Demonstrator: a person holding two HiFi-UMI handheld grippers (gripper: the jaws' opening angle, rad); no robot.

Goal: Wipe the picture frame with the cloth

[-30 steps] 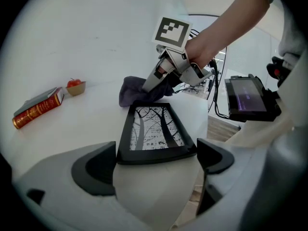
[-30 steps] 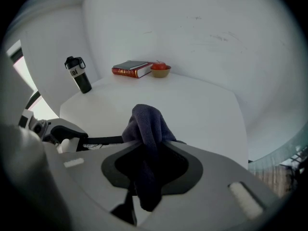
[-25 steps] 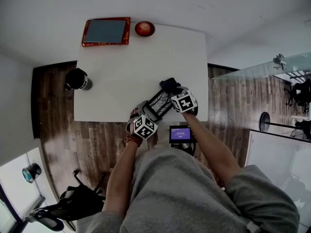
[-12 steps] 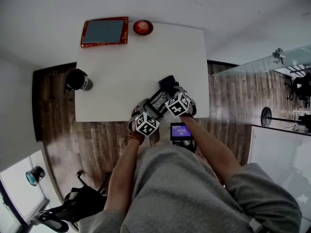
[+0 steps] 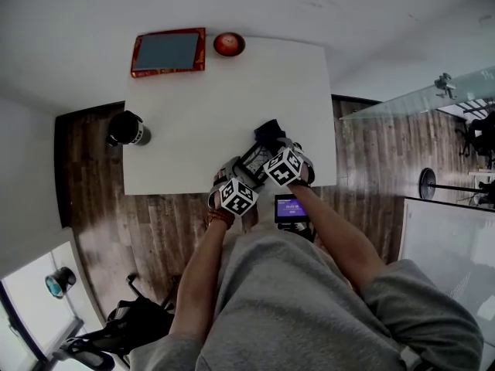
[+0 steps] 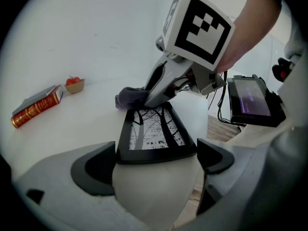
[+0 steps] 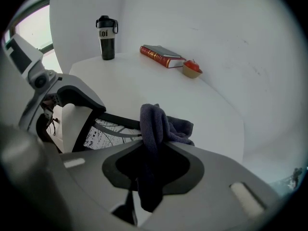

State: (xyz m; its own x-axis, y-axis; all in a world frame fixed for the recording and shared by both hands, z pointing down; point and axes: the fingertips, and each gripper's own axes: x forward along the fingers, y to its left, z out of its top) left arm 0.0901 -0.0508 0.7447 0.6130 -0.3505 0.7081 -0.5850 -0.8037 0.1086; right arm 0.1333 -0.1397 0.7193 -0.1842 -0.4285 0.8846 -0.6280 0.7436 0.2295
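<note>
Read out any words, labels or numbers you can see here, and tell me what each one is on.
"koi": on the black tumbler.
Red book: gold spine print, too blurred to read.
Small screen: purple display, figures too small to read.

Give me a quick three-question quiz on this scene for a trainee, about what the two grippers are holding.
1. True or false: the right gripper is shut on the dark grey cloth.
2. The left gripper holds: A the black flask, B the black picture frame with the tree print, C the red book?
3. Fill in: in the left gripper view, the cloth sits at the frame's ____ end.
Key: 1 true; 2 B; 3 far.
</note>
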